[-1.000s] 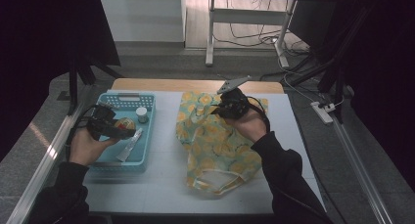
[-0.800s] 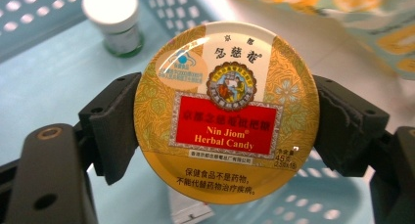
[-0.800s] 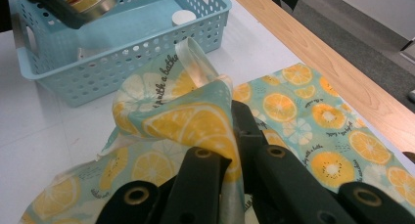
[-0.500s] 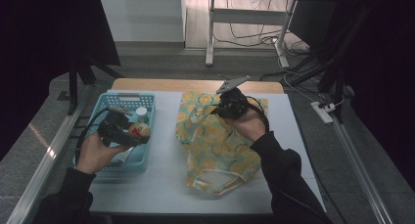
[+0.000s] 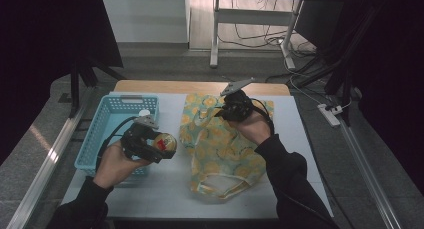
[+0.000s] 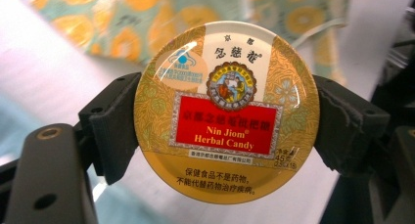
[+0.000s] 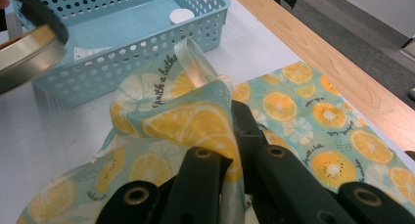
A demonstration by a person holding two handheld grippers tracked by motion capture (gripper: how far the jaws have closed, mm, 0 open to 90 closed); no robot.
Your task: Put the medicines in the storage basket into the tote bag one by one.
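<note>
Round herbal candy tin [image 6: 226,111] clamped between left gripper [image 5: 150,141] jaws, out of blue basket [image 5: 107,131]. Right gripper [image 5: 231,108] jaws pinching raised edge of lemon-print bag [image 7: 195,111]. Tin apparently bound for bag; not yet inside.

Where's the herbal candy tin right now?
In the high view the candy tin is clamped in the left gripper, held above the table between the blue basket and the lemon-print bag.
</note>
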